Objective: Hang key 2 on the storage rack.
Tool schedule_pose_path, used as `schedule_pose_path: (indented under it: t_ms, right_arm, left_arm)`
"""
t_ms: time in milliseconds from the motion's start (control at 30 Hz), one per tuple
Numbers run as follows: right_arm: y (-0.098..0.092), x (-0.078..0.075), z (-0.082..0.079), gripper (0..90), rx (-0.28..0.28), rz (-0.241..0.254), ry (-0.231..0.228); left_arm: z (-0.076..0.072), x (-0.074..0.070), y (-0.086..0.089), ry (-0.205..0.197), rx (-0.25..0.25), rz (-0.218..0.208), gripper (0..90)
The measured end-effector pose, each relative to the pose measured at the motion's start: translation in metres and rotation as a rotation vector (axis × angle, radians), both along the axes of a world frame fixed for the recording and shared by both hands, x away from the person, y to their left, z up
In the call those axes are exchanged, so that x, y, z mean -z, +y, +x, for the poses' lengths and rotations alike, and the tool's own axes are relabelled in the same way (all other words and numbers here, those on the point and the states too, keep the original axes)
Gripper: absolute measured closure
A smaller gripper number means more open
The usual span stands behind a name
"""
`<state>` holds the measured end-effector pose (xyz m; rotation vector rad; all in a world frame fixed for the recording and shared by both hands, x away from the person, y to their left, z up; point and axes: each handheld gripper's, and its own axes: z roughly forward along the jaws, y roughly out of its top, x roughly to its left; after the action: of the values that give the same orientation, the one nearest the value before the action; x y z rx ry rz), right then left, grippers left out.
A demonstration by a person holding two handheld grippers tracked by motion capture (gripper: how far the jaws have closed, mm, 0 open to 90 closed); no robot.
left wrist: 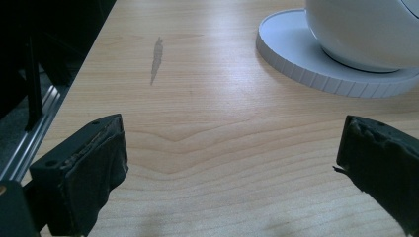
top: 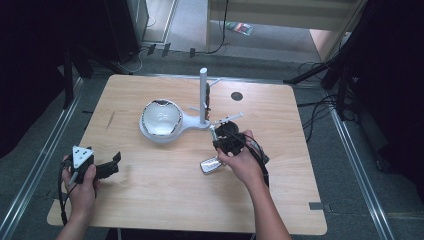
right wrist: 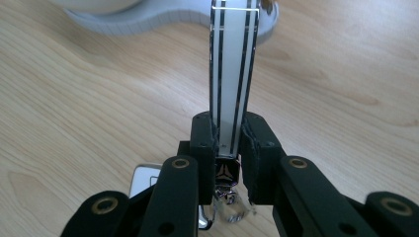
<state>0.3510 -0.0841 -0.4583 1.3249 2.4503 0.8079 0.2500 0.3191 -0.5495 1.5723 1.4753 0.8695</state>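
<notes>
My right gripper (top: 219, 136) (right wrist: 230, 133) is shut on a narrow white strap with black stripes (right wrist: 232, 74), which points away toward the white stand. A black emblem and a metal ring (right wrist: 226, 190) hang at the strap's near end, behind the jaws. The stand has a round base (top: 150, 134) (left wrist: 316, 64) (right wrist: 163, 19), a shiny bowl (top: 161, 117) (left wrist: 365, 29) and an upright post with pegs (top: 203, 95). My left gripper (top: 116, 164) (left wrist: 232, 148) rests open near the table's left front, with nothing between its fingers (left wrist: 94, 163).
A silvery flat object (top: 211, 165) (right wrist: 143, 178) lies on the wooden table (top: 165, 200) just below my right hand. A small black disc (top: 236, 96) sits near the far edge. A grey scuff (left wrist: 157, 59) marks the wood at the left.
</notes>
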Motion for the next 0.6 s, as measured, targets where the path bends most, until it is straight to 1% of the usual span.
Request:
schedule_pose_path:
  t_ms: [267,300,433,600]
  right_arm:
    - [0.001,-0.008,-0.002,78.1,-0.011,0.053,-0.064]
    - [0.002,-0.009,-0.003,78.1,-0.006,0.058,-0.074]
    - [0.004,-0.012,-0.005,78.1,-0.020,0.070,-0.131]
    - [0.006,-0.016,-0.008,78.1,-0.025,0.101,-0.181]
  left_arm:
    - [0.000,0.000,0.000,-0.001,0.001,-0.001,0.0]
    - [0.000,0.000,0.000,-0.001,0.001,0.000,0.0]
    - [0.000,0.000,0.000,0.000,0.000,0.000,0.0]
    - [0.000,0.000,0.000,0.000,0.000,0.001,0.0]
